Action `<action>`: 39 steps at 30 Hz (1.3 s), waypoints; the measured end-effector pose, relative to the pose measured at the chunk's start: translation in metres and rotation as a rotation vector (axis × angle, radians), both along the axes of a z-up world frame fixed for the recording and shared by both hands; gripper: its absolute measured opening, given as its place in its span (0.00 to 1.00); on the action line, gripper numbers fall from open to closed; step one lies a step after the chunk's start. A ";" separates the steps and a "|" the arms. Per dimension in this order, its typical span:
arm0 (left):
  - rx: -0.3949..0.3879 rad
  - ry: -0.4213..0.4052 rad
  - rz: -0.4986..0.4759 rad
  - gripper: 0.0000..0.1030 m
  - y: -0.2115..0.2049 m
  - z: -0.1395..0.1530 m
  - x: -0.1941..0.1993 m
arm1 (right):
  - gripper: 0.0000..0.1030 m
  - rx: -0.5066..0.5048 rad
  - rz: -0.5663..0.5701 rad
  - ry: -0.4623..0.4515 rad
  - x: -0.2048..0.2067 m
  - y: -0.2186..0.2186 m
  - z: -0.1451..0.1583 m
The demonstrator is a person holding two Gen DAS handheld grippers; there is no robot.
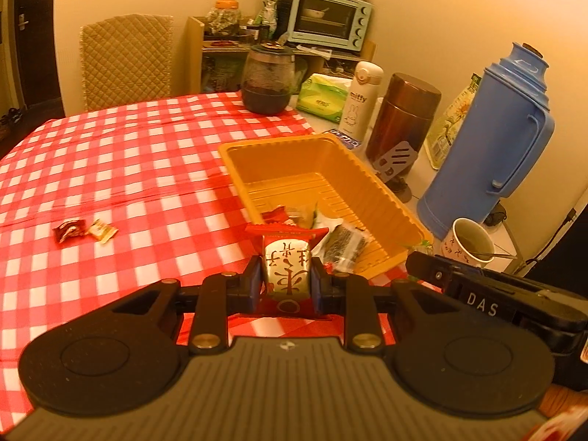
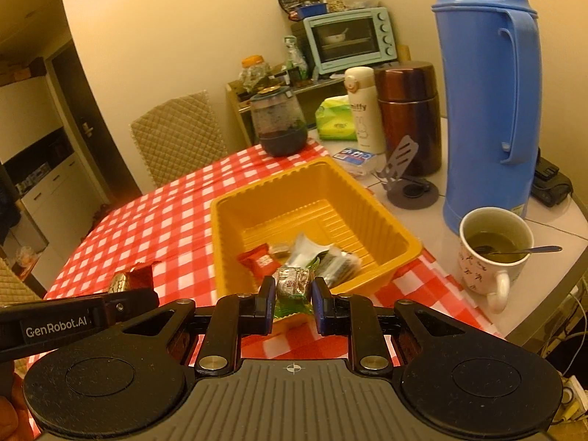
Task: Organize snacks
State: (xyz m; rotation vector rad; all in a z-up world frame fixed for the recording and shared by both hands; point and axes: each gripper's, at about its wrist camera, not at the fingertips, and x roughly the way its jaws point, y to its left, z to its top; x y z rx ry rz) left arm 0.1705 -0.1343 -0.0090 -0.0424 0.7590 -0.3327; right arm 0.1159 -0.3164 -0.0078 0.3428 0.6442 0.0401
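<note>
My left gripper (image 1: 287, 280) is shut on a red and white wrapped snack (image 1: 287, 270), held just short of the near corner of the yellow tray (image 1: 330, 169). My right gripper (image 2: 293, 296) is shut on a green and silver wrapped snack (image 2: 293, 282), at the near rim of the same yellow tray (image 2: 371, 202). Several wrapped snacks (image 2: 305, 255) lie in the tray's near end. Two small wrapped candies (image 1: 84, 230) lie on the checked cloth to the left. The left gripper with its snack (image 2: 126, 281) shows at the left of the right wrist view.
A red checked tablecloth (image 1: 128, 169) covers the table. Right of the tray stand a blue thermos (image 1: 492, 139), a mug with a spoon (image 2: 490, 253), a brown canister (image 1: 402, 117), a white bottle (image 1: 362, 99) and a glass teapot (image 1: 266, 82). A padded chair (image 1: 126, 58) stands beyond.
</note>
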 end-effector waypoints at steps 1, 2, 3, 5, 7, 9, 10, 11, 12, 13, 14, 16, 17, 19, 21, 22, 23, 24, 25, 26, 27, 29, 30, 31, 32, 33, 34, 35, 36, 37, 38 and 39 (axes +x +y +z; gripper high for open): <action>-0.001 0.000 -0.005 0.23 -0.004 0.000 0.002 | 0.21 0.000 -0.005 0.001 0.001 -0.003 -0.001; -0.002 0.002 -0.009 0.23 -0.007 -0.001 0.005 | 0.21 0.000 -0.009 0.003 0.004 -0.005 -0.001; -0.003 0.003 -0.013 0.23 -0.010 -0.001 0.007 | 0.21 0.000 -0.011 0.005 0.006 -0.008 -0.002; -0.006 0.006 -0.022 0.23 -0.016 -0.003 0.012 | 0.21 -0.003 -0.014 0.009 0.010 -0.012 -0.004; -0.007 0.008 -0.031 0.23 -0.021 -0.005 0.017 | 0.21 -0.006 -0.017 0.010 0.015 -0.015 -0.004; -0.010 0.010 -0.036 0.23 -0.025 -0.007 0.022 | 0.21 -0.010 -0.019 0.009 0.019 -0.019 -0.005; -0.011 0.012 -0.039 0.23 -0.027 -0.008 0.025 | 0.21 -0.012 -0.021 0.009 0.022 -0.021 -0.005; -0.011 0.013 -0.042 0.23 -0.029 -0.009 0.028 | 0.21 -0.013 -0.022 0.010 0.024 -0.023 -0.005; -0.010 0.013 -0.046 0.23 -0.031 -0.009 0.031 | 0.21 -0.014 -0.023 0.010 0.027 -0.024 -0.005; -0.010 0.013 -0.049 0.23 -0.033 -0.010 0.034 | 0.21 -0.016 -0.024 0.009 0.030 -0.025 -0.006; -0.011 0.013 -0.052 0.23 -0.036 -0.011 0.036 | 0.21 -0.018 -0.025 0.008 0.033 -0.027 -0.006; -0.013 0.014 -0.057 0.23 -0.039 -0.012 0.042 | 0.21 -0.022 -0.026 0.006 0.039 -0.029 -0.005; -0.014 0.015 -0.059 0.23 -0.040 -0.013 0.045 | 0.21 -0.025 -0.025 0.005 0.042 -0.030 -0.005; -0.015 0.017 -0.063 0.23 -0.042 -0.014 0.051 | 0.21 -0.030 -0.024 0.002 0.049 -0.032 -0.004; -0.015 0.018 -0.067 0.23 -0.044 -0.017 0.058 | 0.21 -0.037 -0.023 0.000 0.056 -0.033 -0.003; -0.015 0.019 -0.070 0.23 -0.044 -0.018 0.061 | 0.21 -0.040 -0.022 -0.001 0.060 -0.033 -0.003; -0.013 0.019 -0.072 0.23 -0.045 -0.019 0.064 | 0.21 -0.042 -0.020 0.000 0.064 -0.034 -0.004; -0.011 0.020 -0.073 0.23 -0.046 -0.020 0.068 | 0.21 -0.045 -0.019 0.000 0.068 -0.035 -0.004; -0.012 0.022 -0.074 0.23 -0.046 -0.021 0.071 | 0.21 -0.048 -0.017 0.002 0.071 -0.035 -0.005; -0.013 0.024 -0.074 0.23 -0.046 -0.023 0.074 | 0.21 -0.050 -0.016 0.004 0.075 -0.035 -0.005; -0.011 0.025 -0.075 0.23 -0.047 -0.024 0.077 | 0.21 -0.051 -0.014 0.005 0.078 -0.036 -0.006; -0.013 0.030 -0.077 0.23 -0.048 -0.028 0.083 | 0.21 -0.054 -0.012 0.009 0.085 -0.036 -0.009; -0.015 0.034 -0.078 0.23 -0.048 -0.029 0.086 | 0.21 -0.055 -0.011 0.011 0.087 -0.036 -0.010; -0.015 0.036 -0.079 0.23 -0.049 -0.031 0.089 | 0.21 -0.056 -0.011 0.013 0.090 -0.037 -0.011; -0.015 0.037 -0.080 0.23 -0.049 -0.032 0.091 | 0.21 -0.056 -0.012 0.016 0.092 -0.037 -0.012; -0.014 0.039 -0.081 0.23 -0.049 -0.033 0.094 | 0.21 -0.056 -0.013 0.017 0.094 -0.038 -0.013; -0.015 0.041 -0.084 0.23 -0.050 -0.034 0.096 | 0.21 -0.056 -0.014 0.020 0.096 -0.038 -0.014; -0.015 0.041 -0.087 0.23 -0.051 -0.035 0.098 | 0.21 -0.056 -0.015 0.022 0.097 -0.039 -0.015; -0.015 0.041 -0.091 0.23 -0.052 -0.035 0.101 | 0.21 -0.057 -0.016 0.024 0.099 -0.039 -0.016; -0.015 0.041 -0.096 0.23 -0.053 -0.036 0.103 | 0.21 -0.057 -0.017 0.026 0.100 -0.040 -0.017; -0.016 0.042 -0.104 0.23 -0.055 -0.037 0.106 | 0.21 -0.058 -0.018 0.029 0.101 -0.040 -0.018; -0.014 0.043 -0.110 0.30 -0.056 -0.039 0.108 | 0.21 -0.057 -0.020 0.031 0.102 -0.041 -0.019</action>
